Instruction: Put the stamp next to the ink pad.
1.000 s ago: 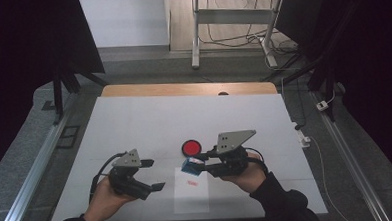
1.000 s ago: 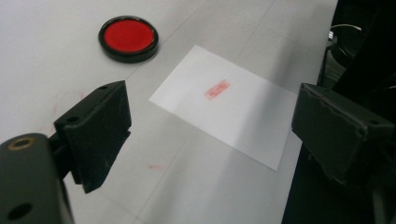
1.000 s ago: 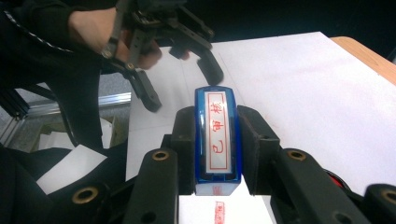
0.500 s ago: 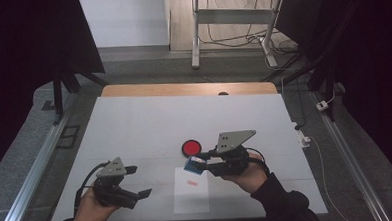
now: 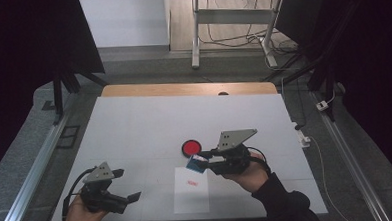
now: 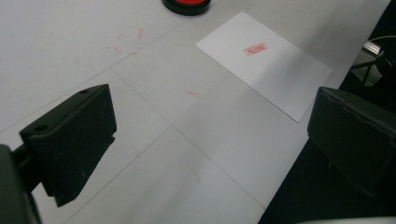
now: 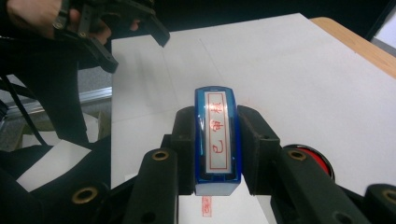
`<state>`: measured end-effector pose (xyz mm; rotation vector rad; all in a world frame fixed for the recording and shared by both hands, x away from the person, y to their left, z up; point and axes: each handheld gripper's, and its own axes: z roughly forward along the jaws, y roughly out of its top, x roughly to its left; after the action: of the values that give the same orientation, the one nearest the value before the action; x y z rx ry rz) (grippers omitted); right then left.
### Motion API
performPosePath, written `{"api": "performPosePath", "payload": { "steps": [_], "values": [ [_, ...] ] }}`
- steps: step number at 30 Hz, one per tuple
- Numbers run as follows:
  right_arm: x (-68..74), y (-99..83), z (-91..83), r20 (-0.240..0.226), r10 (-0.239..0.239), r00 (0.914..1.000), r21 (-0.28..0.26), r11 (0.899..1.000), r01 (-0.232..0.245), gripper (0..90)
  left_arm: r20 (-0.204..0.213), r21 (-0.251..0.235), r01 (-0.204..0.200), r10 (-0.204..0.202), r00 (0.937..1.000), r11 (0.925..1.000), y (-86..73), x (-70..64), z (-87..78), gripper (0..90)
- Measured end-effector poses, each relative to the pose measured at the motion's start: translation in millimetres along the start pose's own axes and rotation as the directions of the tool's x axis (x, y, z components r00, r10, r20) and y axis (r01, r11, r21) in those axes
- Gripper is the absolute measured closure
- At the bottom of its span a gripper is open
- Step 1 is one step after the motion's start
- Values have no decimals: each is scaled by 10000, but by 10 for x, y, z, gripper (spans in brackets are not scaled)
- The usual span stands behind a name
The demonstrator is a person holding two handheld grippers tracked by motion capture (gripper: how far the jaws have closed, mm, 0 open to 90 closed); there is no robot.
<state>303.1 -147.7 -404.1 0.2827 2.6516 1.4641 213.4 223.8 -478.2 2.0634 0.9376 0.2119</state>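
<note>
gripping a blue stamp point(image 7: 217, 140), the right gripper point(image 7: 217, 154) has its two black jaws pressed against the stamp's long sides; the stamp's face, with red characters in a red frame, is turned up toward the camera in the right gripper view. in the high view the stamp point(image 5: 197, 163) is held above the table, over the far edge of the paper sheet point(image 5: 191, 189) and just near of the red ink pad point(image 5: 190, 148). stamp not touching the sheet as far as can be told.

paper sheet: white, lies flat near the front edge of the table point(image 5: 134, 128), long side running away from the person. one small red stamped mark point(image 5: 189, 182) on its upper half; same mark seen in the left gripper view point(image 6: 255, 49) and, partly, under the stamp in the right gripper view point(image 7: 206, 205).

ink pad: round, black rim, red centre, sits on the table just beyond the sheet, apart from it.

left gripper point(image 5: 122, 186): held in the person's left hand point(image 5: 81, 218) at the front left corner of the table, well apart from the sheet. jaws spread wide, nothing between them; the left gripper view shows bare table between the two jaws.

table top: white, with faint red smudges point(image 6: 126, 42) left of the sheet in the left gripper view.
</note>
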Motion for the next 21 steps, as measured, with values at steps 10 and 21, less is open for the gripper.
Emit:
{"api": "performPosePath", "payload": {
  "steps": [10, 21],
  "values": [
    [-49, -80, -57, 397, 201, 9990, 244, 9995, -211, 698, -474, 216, 262, -251, 9986, 9994, -109, 32, -102, 18],
    [-136, -204, -146, 1081, 504, 9929, 411, 9976, -551, 698, -853, 256, 330, -307, 9959, 9991, -164, 52, -170, 8]
  ]
}}
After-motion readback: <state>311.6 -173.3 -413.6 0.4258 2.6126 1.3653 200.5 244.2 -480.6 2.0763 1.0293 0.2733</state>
